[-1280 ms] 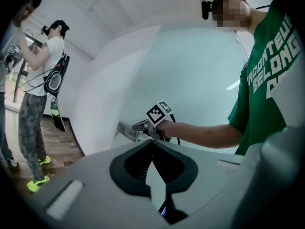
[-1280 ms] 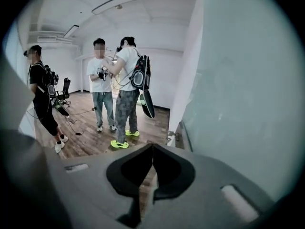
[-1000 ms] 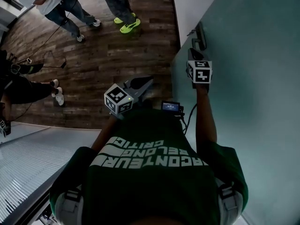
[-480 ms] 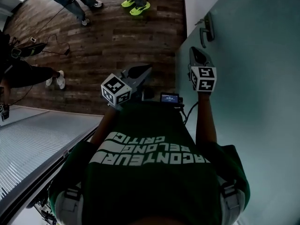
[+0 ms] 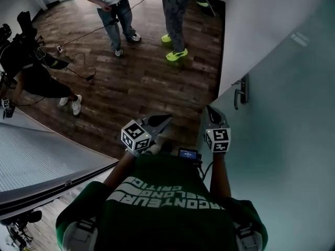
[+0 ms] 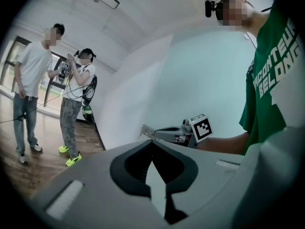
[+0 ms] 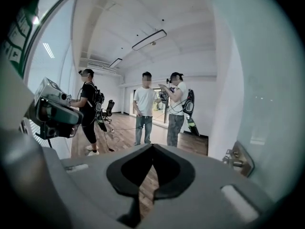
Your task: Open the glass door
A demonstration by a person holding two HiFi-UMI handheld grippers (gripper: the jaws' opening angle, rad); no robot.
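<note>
Right now both of my claws are pinched together and hold nothing. The right gripper (image 5: 210, 111) shows its jaws meeting with only floorboards behind them, and the left gripper (image 6: 153, 142) shows the same against the pale wall (image 5: 256, 20).

I hold the right one close along the glass door (image 5: 285, 145) because that is the side the handle (image 5: 241, 92) is on. The lever sits a little ahead and to the right of my tips, apart from them, so nothing of mine touches it. In the right gripper view it shows at the lower right edge (image 7: 239, 160).

My left one I carry out in front of my chest, angled away from the glass, so it stays out of the way.

Whether the door is latched or already swung I cannot tell. The frosted panel runs beside my right arm and the wood floor (image 5: 152, 88) lies open ahead. That fits my nearing the handle, and it also fits my having let it go.
</note>
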